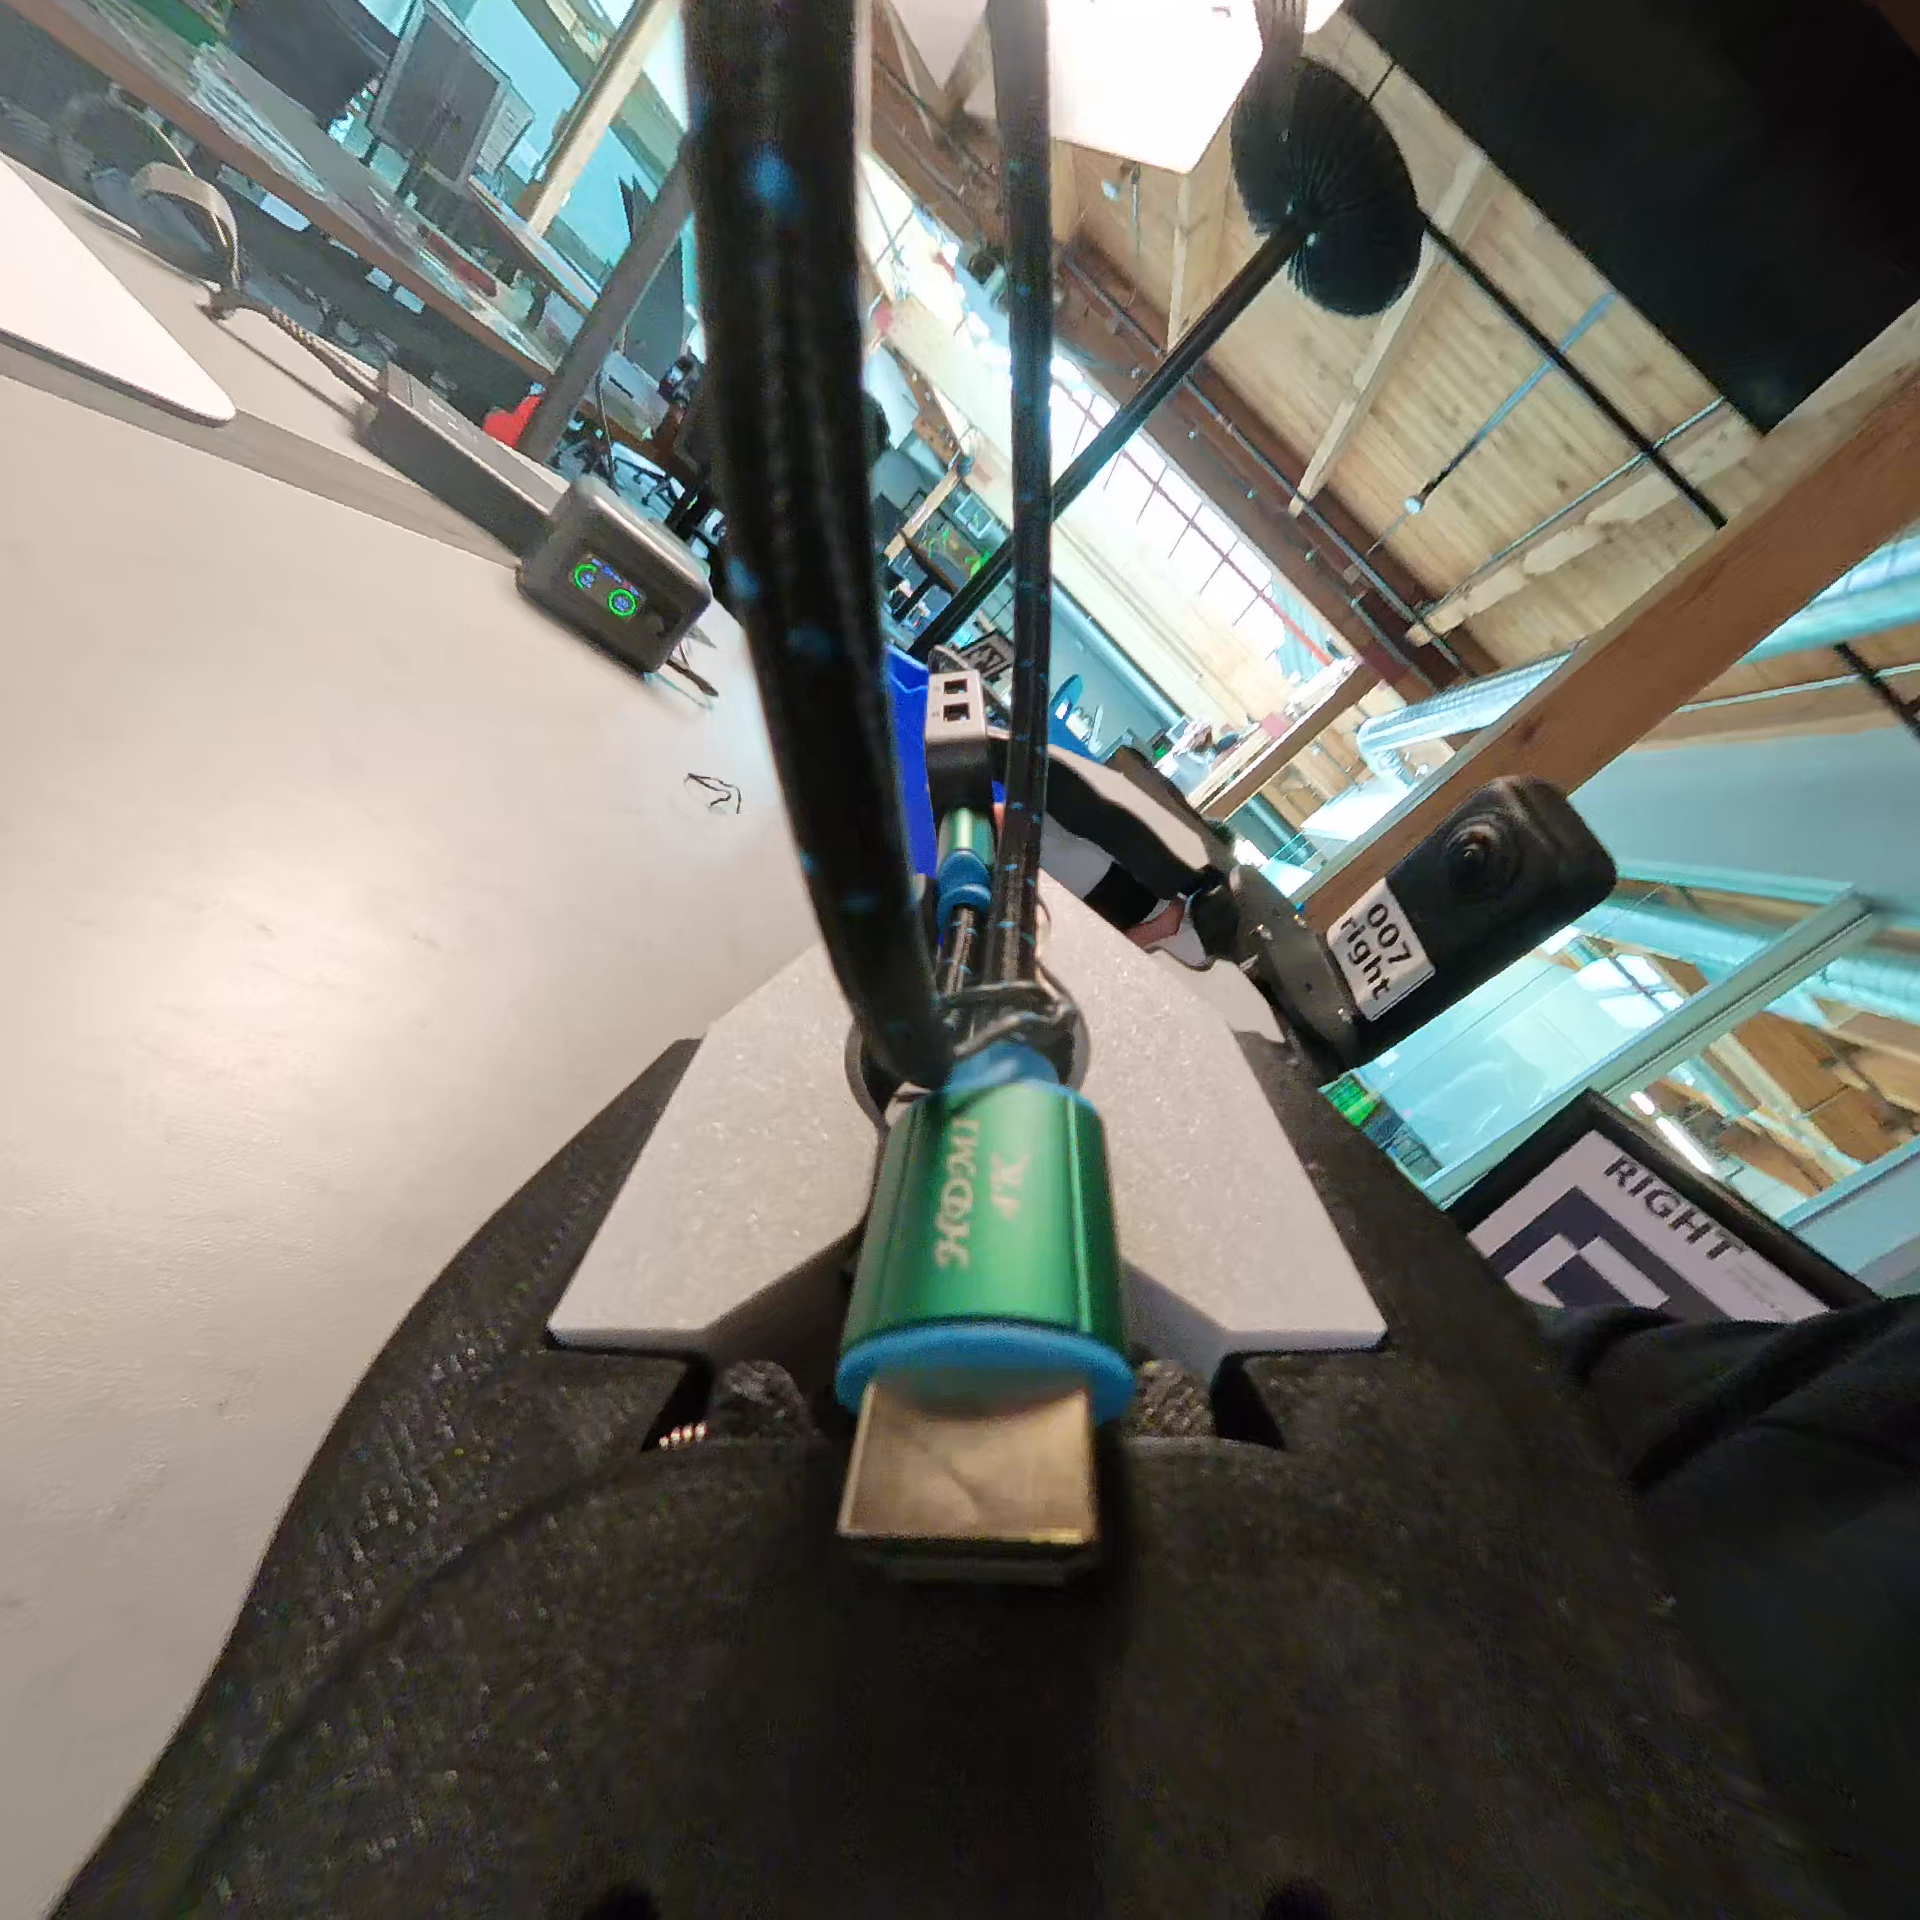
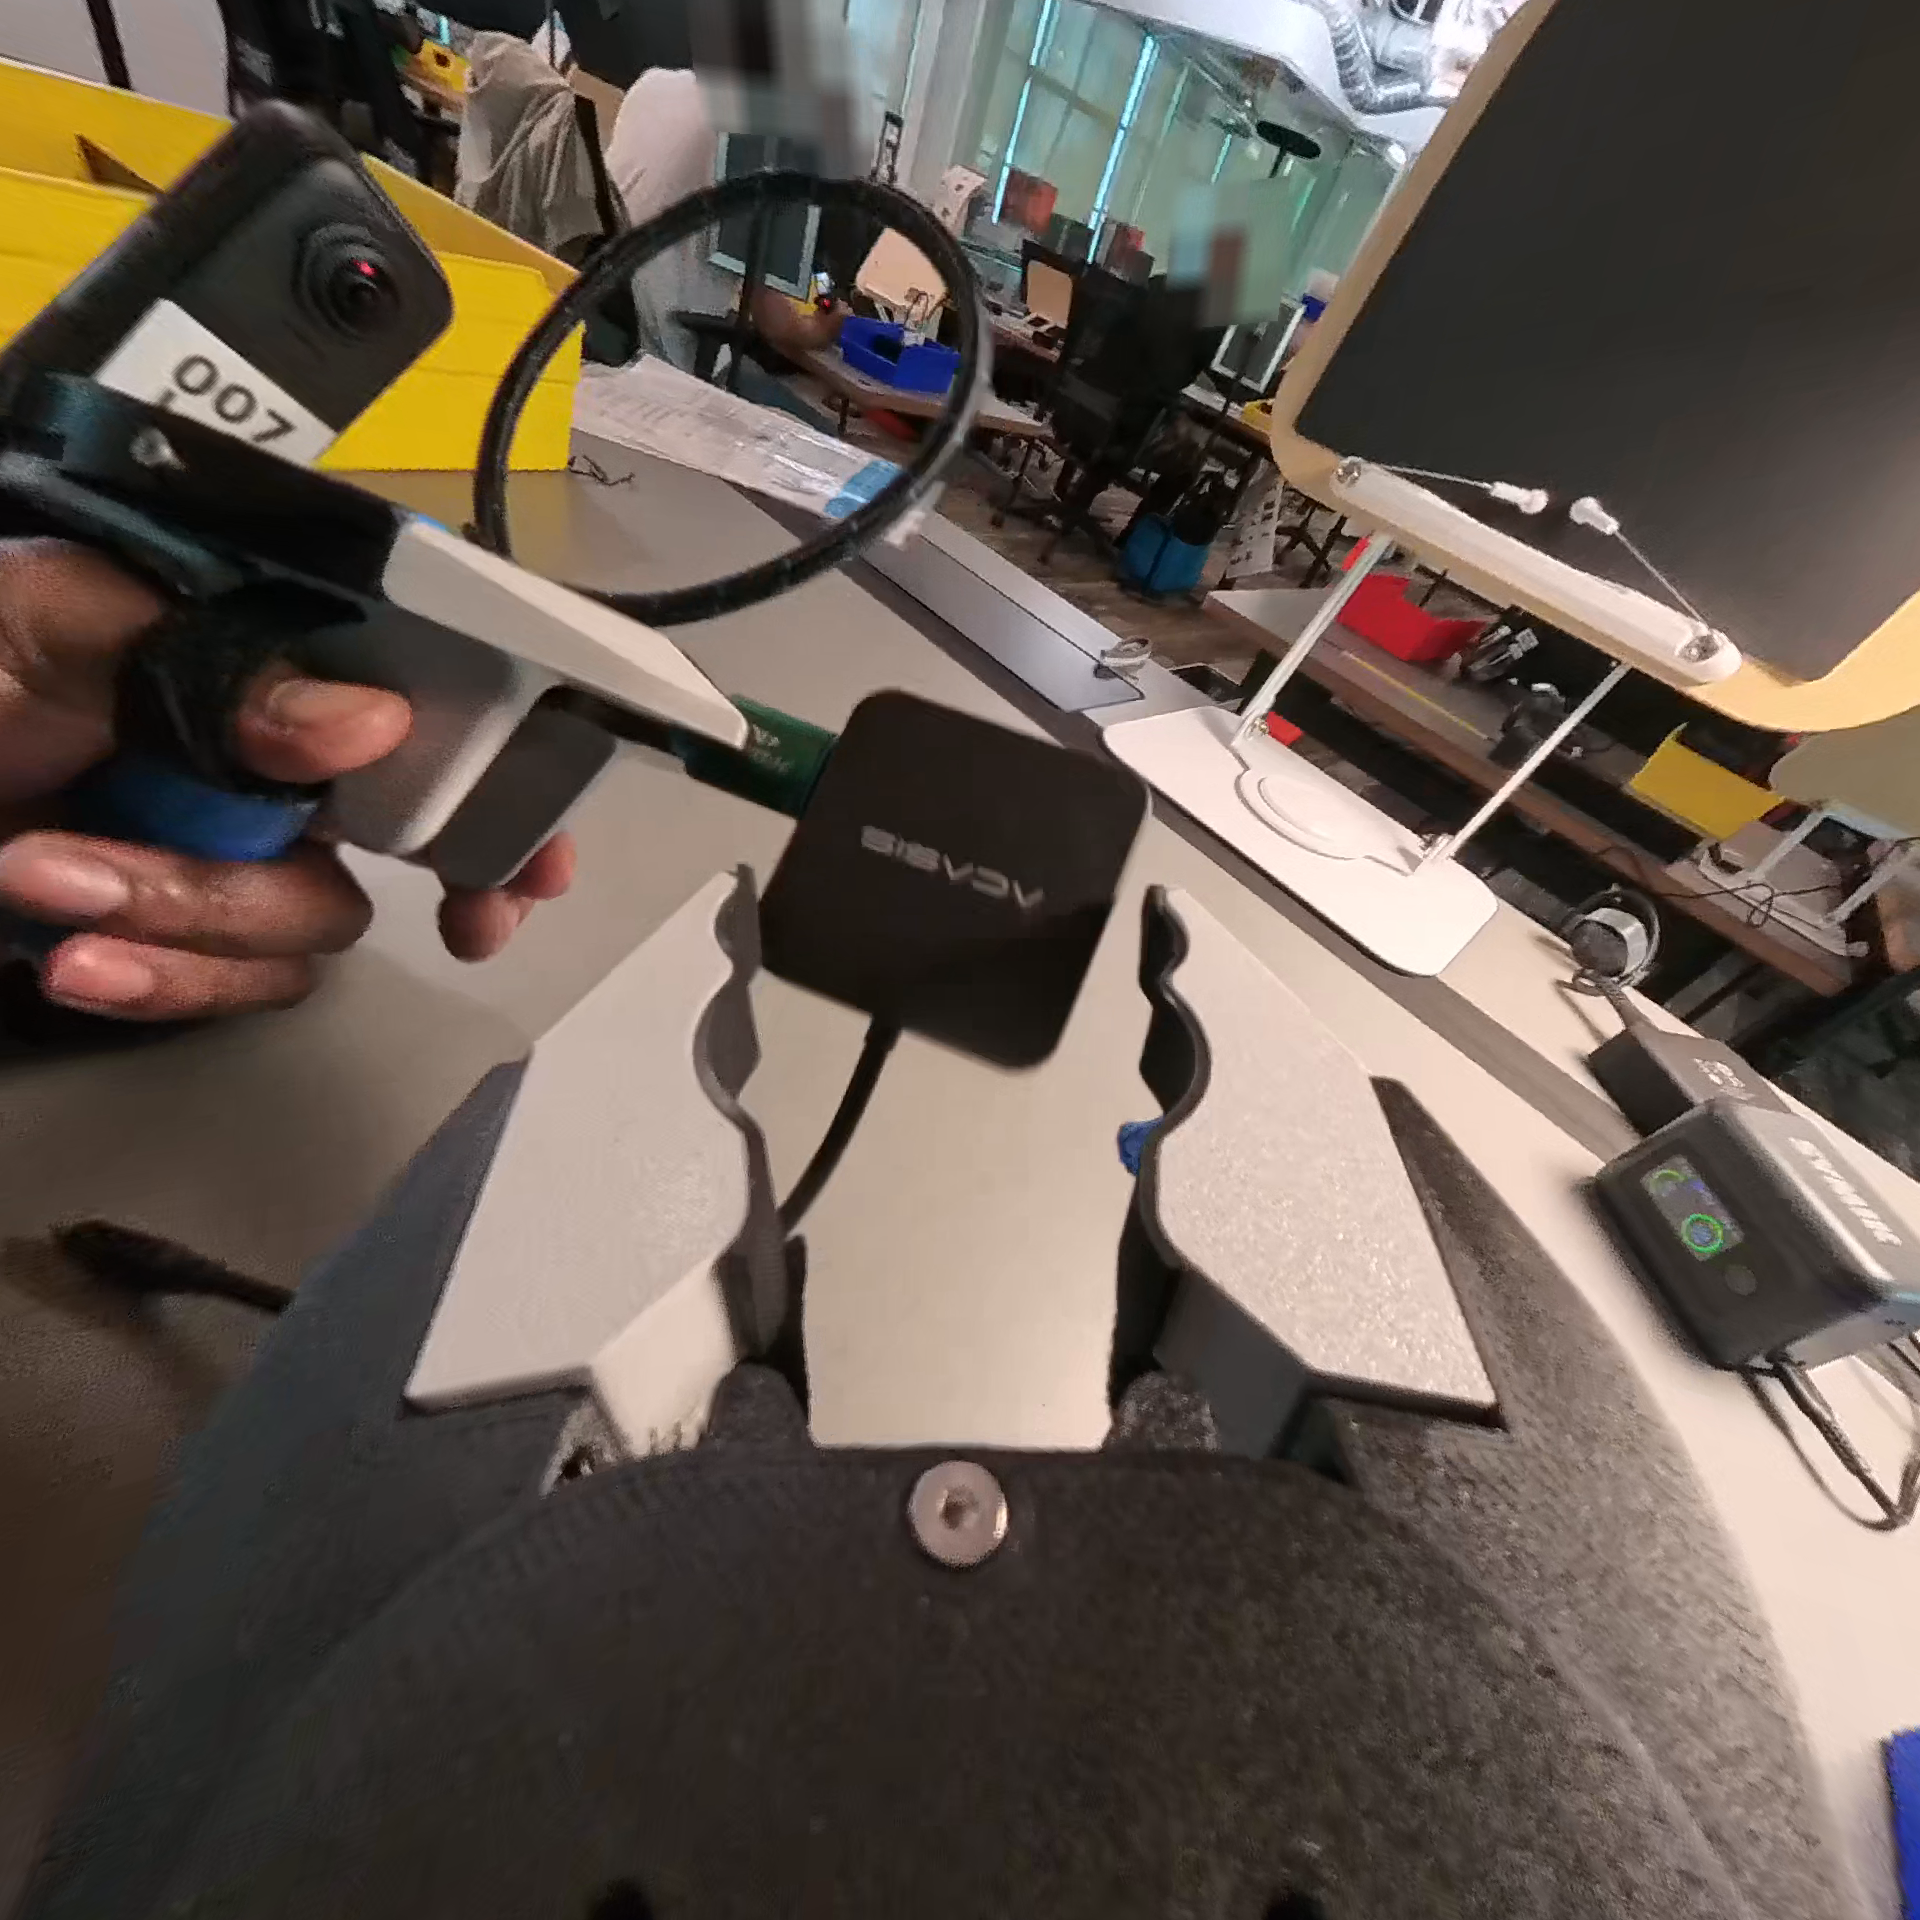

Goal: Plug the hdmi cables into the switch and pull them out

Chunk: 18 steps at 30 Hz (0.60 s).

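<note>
The left gripper (image 2: 665, 717) pinches a green metal HDMI plug (image 2: 784, 755) seated in the flat black square switch (image 2: 951, 878), just beyond the right gripper (image 2: 951, 1023), whose fingers gape empty

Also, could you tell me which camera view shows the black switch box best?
The right wrist view: the switch box shows its whole top face, ahead of the open right gripper, a green plug at one side. The left wrist view catches only its narrow end behind the cables.
</note>
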Tool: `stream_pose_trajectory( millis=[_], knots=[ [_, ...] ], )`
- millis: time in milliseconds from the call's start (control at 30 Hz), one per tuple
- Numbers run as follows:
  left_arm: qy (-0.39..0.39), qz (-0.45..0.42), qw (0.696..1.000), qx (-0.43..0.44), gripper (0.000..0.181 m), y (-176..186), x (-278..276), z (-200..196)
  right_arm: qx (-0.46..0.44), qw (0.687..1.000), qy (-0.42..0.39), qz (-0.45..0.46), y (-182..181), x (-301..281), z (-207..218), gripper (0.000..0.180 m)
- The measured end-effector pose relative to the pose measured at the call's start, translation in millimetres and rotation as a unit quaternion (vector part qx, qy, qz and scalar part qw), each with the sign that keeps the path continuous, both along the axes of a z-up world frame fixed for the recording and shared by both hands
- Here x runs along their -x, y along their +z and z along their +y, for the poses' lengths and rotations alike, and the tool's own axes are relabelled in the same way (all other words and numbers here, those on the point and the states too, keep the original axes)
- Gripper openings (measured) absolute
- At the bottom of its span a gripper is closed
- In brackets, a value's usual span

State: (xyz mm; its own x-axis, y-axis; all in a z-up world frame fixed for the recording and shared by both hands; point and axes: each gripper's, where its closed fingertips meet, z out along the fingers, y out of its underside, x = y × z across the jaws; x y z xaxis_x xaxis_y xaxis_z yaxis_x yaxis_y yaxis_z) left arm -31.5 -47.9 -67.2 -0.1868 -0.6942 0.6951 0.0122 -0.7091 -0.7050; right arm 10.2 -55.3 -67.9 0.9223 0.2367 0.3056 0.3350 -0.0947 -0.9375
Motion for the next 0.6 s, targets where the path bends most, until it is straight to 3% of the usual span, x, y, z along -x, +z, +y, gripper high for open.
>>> stream_pose_trajectory(
  millis=[133,600],
  knots=[
    [-0.005,-0.007,1.0,0.008,0.013,1.6,1.7,3.3,0.03,1.0,-0.006,0.0,-10.8,5.5,3.3,0.078],
    [-0.009,-0.003,1.0,-0.016,0.013,0.4,-0.2,-3.9,0.01,0.998,-0.01,-0.056,-6.1,2.2,-4.1,0.071]
  ],
)
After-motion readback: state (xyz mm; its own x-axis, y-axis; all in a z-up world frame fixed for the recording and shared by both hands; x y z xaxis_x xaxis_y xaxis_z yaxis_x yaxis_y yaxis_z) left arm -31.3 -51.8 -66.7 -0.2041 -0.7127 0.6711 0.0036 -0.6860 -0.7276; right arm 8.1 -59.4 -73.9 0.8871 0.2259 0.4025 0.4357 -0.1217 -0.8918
